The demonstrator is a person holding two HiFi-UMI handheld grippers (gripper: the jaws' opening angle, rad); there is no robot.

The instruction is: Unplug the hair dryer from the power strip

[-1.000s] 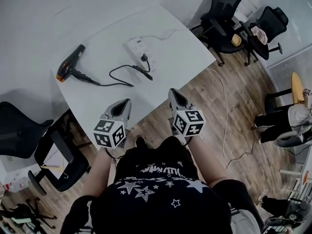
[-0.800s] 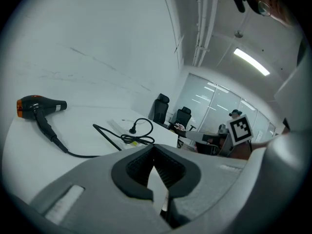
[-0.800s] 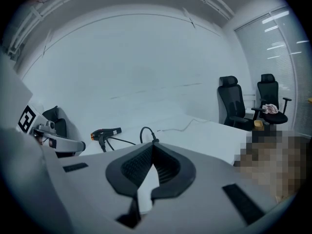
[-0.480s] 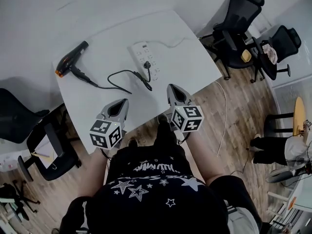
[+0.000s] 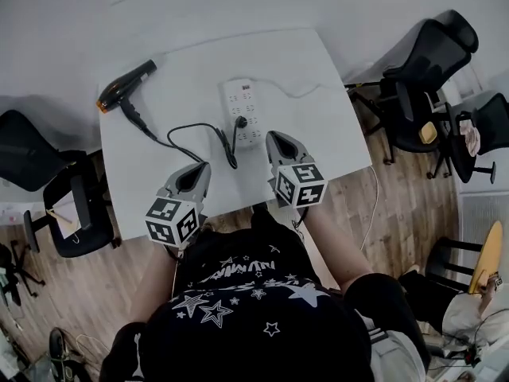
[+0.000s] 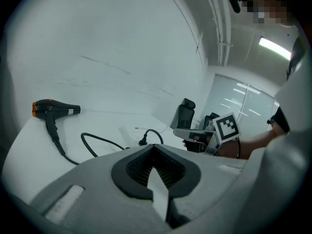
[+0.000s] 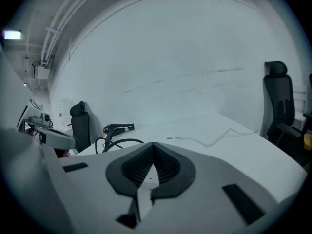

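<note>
A black hair dryer (image 5: 127, 84) with an orange rear end lies at the far left of the white table (image 5: 318, 134). Its black cord (image 5: 191, 138) loops to a plug (image 5: 239, 122) seated in the white power strip (image 5: 242, 110). My right gripper (image 5: 276, 137) is shut and empty, its tips just right of the strip's near end. My left gripper (image 5: 200, 168) hovers over the table's near edge, short of the cord loop, also shut and empty. In the left gripper view the dryer (image 6: 51, 107), the plug (image 6: 143, 141) and the strip (image 6: 131, 132) lie ahead.
The strip's thin white cable (image 5: 296, 92) trails right across the table. Black office chairs stand at the right (image 5: 421, 62) and at the left (image 5: 32, 161). The table's near edge is right in front of the person's body, with wooden floor (image 5: 398, 205) beyond the right side.
Both grippers have moved forward from in front of the table to over its near edge. The right one now sits close beside the power strip. Both stayed shut.
</note>
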